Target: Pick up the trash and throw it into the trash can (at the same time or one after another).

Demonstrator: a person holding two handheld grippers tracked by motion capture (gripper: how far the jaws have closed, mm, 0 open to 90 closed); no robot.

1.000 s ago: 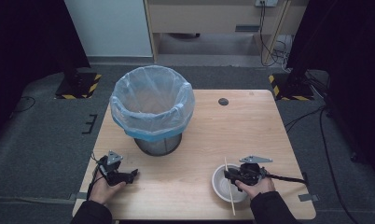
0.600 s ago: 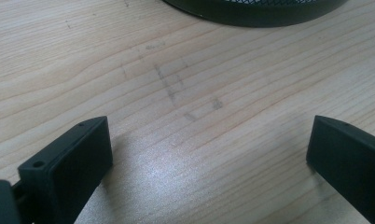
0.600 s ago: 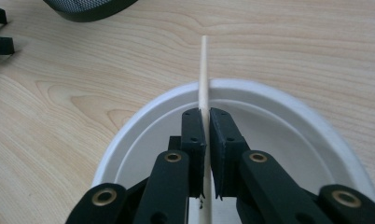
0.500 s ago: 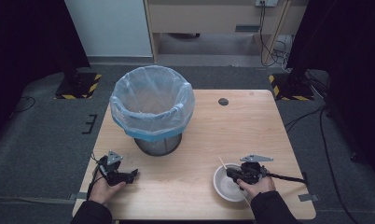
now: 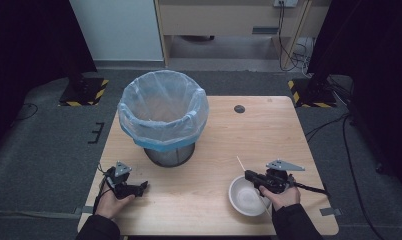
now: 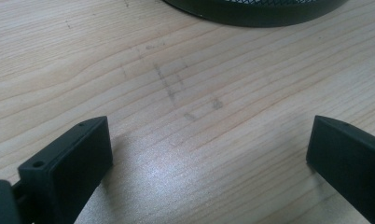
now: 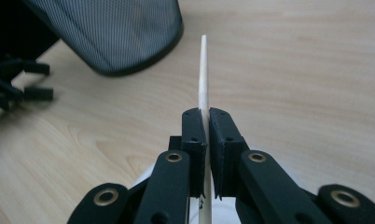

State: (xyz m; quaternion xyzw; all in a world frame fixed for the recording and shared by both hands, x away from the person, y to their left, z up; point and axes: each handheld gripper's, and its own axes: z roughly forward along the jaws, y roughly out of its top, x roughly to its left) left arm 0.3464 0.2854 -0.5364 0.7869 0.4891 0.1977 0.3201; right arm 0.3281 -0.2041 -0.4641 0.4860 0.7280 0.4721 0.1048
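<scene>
My right gripper (image 5: 249, 175) hangs over the rim of a white bowl (image 5: 246, 197) at the table's front right, shut on a thin pale wooden stick (image 5: 240, 162). In the right gripper view the stick (image 7: 203, 70) is pinched between the two pads and juts forward past the gripper (image 7: 207, 114) toward the bin. My left gripper (image 5: 143, 186) rests on the table at the front left. Its jaws (image 6: 209, 135) stand wide open over bare wood, with nothing between them.
A black mesh waste bin (image 5: 162, 115) lined with a pale blue bag stands at the table's middle left; its base (image 6: 251, 11) lies just ahead of the left gripper. A small dark round disc (image 5: 239, 108) sits near the far edge. Cables trail from both grippers.
The right jaws have closed on the stick, which lay across the bowl a second ago. Its far end now points up and left. The left hand has stayed still.
</scene>
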